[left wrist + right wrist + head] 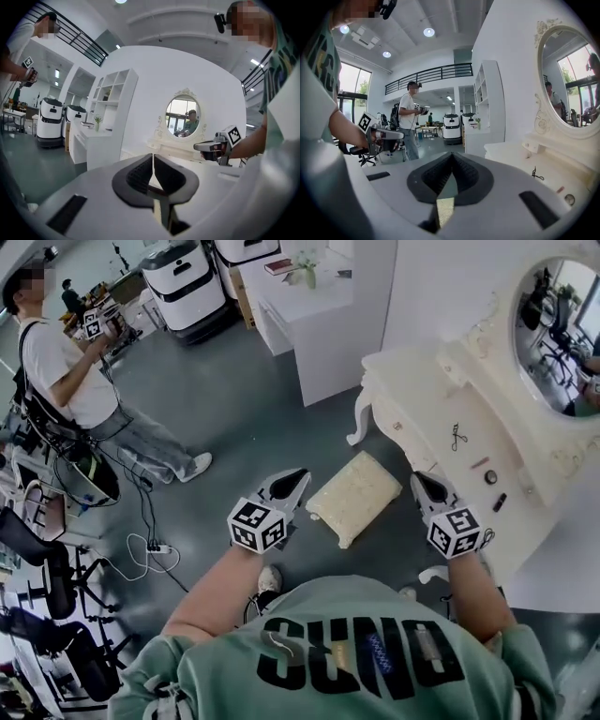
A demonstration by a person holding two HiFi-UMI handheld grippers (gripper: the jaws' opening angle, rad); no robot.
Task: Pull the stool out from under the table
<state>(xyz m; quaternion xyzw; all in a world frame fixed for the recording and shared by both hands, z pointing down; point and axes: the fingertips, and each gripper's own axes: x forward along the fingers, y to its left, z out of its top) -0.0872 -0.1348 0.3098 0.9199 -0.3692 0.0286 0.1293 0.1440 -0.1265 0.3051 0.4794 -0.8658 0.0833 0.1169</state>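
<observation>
In the head view the stool point(354, 495), with a cream cushioned top, stands on the grey floor just left of the white dressing table point(441, 399), out from under it. My left gripper point(291, 486) hovers above the stool's left end and my right gripper point(427, 488) above its right end, by the table's front edge. Neither touches the stool. Seen from the left gripper view, the left gripper point(153, 157) has its jaws together with nothing between them. The right gripper point(451, 157) is likewise shut and empty.
An oval mirror point(553, 334) tops the dressing table, and small dark items point(491, 476) lie on it. A person point(75, 371) stands at the upper left, with cables point(150, 549) and office chairs point(37, 559) nearby. A white counter point(309, 324) stands behind.
</observation>
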